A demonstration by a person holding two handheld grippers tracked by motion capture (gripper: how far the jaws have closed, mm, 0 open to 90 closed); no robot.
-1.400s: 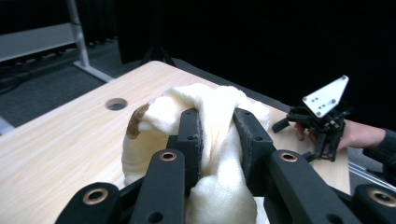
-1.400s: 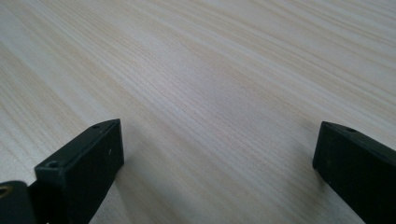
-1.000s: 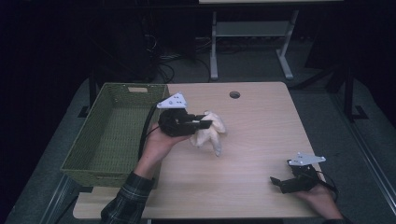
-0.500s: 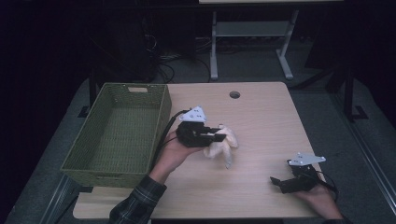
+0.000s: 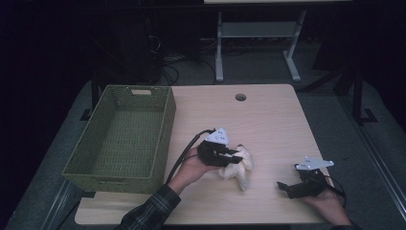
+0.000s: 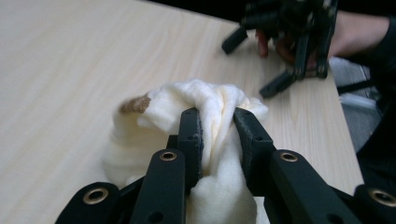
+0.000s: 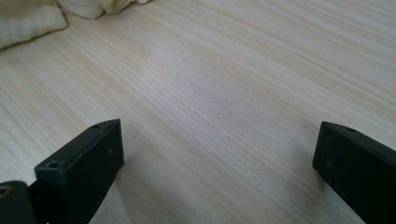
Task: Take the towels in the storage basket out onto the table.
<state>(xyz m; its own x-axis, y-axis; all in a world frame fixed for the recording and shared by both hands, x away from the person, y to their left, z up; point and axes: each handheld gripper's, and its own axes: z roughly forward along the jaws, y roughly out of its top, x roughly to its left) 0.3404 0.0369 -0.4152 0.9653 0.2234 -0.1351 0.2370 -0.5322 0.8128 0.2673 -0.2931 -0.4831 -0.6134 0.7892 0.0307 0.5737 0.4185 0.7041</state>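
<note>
Cloth (image 5: 237,165): cream, crumpled, near the middle of the desk (image 5: 268,120), a bit toward the front edge; small brown patch shows in the left gripper view (image 6: 136,104).
Left gripper (image 5: 229,156): jaws pinching a fold of the cloth, fabric bunched between the pads (image 6: 191,135); cloth hangs down to the desk.
Right gripper (image 5: 286,188): jaws spread wide, nothing between them, low over the front right corner, well apart from the cloth.
Basket (image 5: 119,139): green, woven, along the left edge, nothing in it.
Risk 1: grip takes only one fold, so the cloth may slide out if lifted fast.
Risk 2: trailing end could drag on the desk or catch the basket rim (image 5: 165,139) if carried there low.
</note>
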